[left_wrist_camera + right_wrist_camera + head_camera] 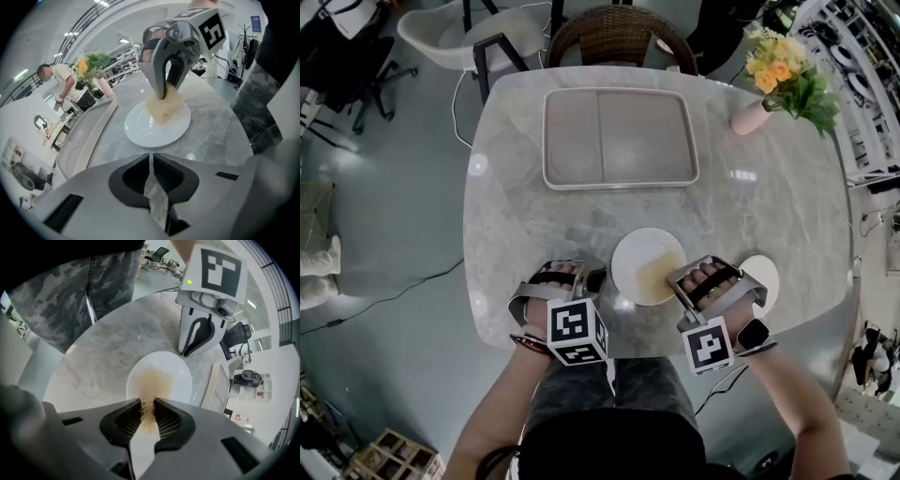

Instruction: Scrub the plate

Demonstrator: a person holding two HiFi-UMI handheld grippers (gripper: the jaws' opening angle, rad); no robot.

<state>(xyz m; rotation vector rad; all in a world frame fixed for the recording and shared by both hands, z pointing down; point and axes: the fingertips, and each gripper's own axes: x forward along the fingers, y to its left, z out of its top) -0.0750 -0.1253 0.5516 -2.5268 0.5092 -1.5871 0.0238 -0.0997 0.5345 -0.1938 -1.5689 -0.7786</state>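
Right gripper view: your right gripper (148, 405) clamps the scrubber (151, 383) onto the plate (180, 376) straight ahead; left gripper (150, 159), closed empty, sits just beside its rim.

No words or numbers can be read.
Only black-and-white square patterns are seen on the cube (575, 335) at the back of the left claw (591, 277) and on the cube (707, 347) at the back of the right claw (674, 278). No letters or numbers are made by these squares. In the left gripper view, a small blue sign (255, 22) is seen far behind the right claw, up and to its right. Its print is too small to be read.
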